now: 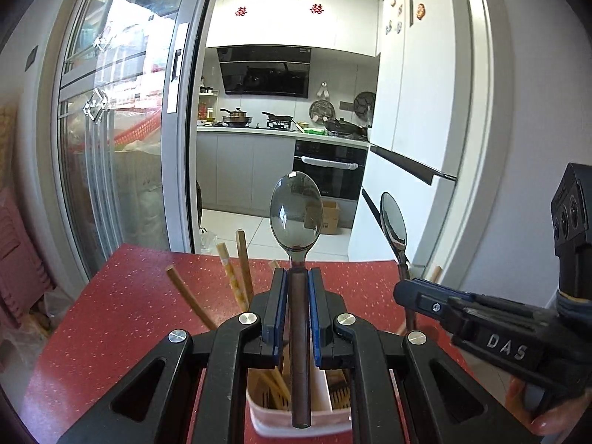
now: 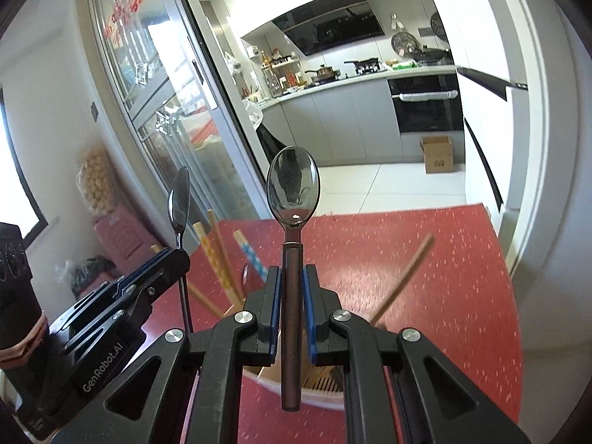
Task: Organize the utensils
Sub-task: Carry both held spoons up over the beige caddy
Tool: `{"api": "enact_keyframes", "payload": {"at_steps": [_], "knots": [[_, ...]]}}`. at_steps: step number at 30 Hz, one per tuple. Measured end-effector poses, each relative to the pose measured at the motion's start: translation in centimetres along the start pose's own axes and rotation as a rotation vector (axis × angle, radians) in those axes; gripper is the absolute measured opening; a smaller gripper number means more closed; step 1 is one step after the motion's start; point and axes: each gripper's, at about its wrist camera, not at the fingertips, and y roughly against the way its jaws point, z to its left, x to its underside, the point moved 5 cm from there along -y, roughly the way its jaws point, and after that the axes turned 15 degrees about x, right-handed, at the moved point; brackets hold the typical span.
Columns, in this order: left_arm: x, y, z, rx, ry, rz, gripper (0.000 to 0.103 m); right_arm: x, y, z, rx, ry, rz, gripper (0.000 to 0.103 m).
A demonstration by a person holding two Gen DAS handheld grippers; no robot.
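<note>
A spoon (image 1: 295, 211) stands upright in the left hand-held gripper (image 1: 297, 277), its dark handle clamped between the blue pads and its bowl rising clear above the fingertips; the grip sits on the upper part of the handle, which leaves the lower end hanging free, probably so it can be guided downward into a slot. The right hand-held gripper (image 2: 291, 273) is clamped the same way on a second spoon (image 2: 292, 188), bowl up and handle end dangling below the jaws. Directly beneath both handle ends sits a pale utensil holder (image 1: 325, 420), divided inside, with wooden chopsticks (image 1: 242, 266) leaning out of it on the far side of the left hand-held gripper, fanned at loose angles because nothing keeps them upright. From the right wrist view, one further chopstick (image 2: 407, 277) leans out to the right of that hand-held gripper. Which compartment lies under each spoon cannot be told. The two hand-held grippers hang close side by side above the holder, apart from one another. The holder rests on a red speckled bench (image 2: 444, 259), beyond which a kitchen opens past a sliding glass door (image 1: 122, 129).
</note>
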Motion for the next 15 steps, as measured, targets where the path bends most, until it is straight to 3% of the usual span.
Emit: {"api": "enact_keyframes", "payload": {"at_steps": [7,15], "knots": [[1.6,-1.8,0.6,-0.035,-0.023,-0.054,0.04,1.3,-2.3,0.1,0.032,0.069,-0.092,0.012],[3.9,-2.5,0.7,-0.064,-0.039,-0.048,0.04,3.3,-2.8,0.3,0.05,0.126,-0.166,0.012]]}}
